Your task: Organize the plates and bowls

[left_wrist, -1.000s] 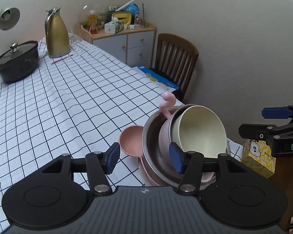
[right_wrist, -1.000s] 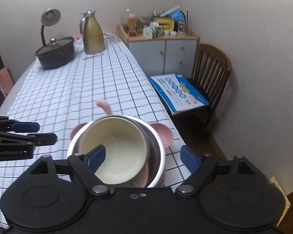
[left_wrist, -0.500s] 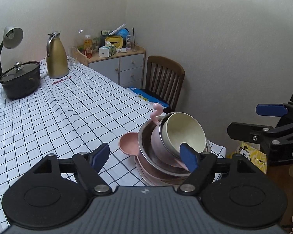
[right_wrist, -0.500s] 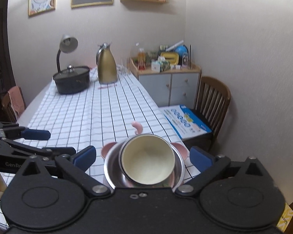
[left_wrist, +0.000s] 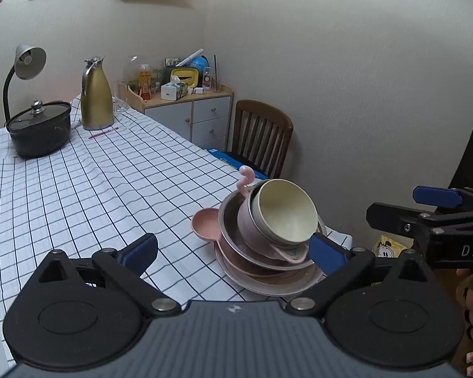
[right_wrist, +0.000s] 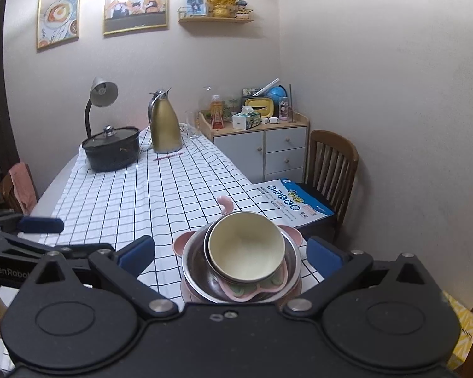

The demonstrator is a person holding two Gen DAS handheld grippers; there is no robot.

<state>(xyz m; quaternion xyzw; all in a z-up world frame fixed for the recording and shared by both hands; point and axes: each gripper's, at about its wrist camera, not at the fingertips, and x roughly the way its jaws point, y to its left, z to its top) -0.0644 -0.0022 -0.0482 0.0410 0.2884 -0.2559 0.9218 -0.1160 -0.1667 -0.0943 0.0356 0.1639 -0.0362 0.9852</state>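
Observation:
A tilted stack of dishes stands at the near right corner of the checked tablecloth (left_wrist: 94, 189). A cream bowl (left_wrist: 285, 212) (right_wrist: 247, 249) leans in a pink bowl (left_wrist: 247, 220), inside a steel bowl (left_wrist: 233, 233) (right_wrist: 194, 264), on pink plates (left_wrist: 205, 222). My left gripper (left_wrist: 233, 250) hangs short of the stack. Its jaws are opening, and no pad touches a dish. My right gripper (right_wrist: 230, 253) is open at the stack's near side, holding nothing. Each gripper shows at the edge of the other's view.
A lidded black pot (left_wrist: 39, 132), a gold jug (left_wrist: 96, 97) and a desk lamp (left_wrist: 25, 63) stand at the table's far end. Beyond the table's right edge are a wooden chair (left_wrist: 261, 138) bearing a blue booklet (right_wrist: 294, 203), and a cluttered cabinet (left_wrist: 192, 116). A yellow box (left_wrist: 388, 249) lies on the floor.
Both grippers have drawn back from the stack and tilted up, so more of the room shows. Their jaws have spread wider. The stack stays at the table corner.

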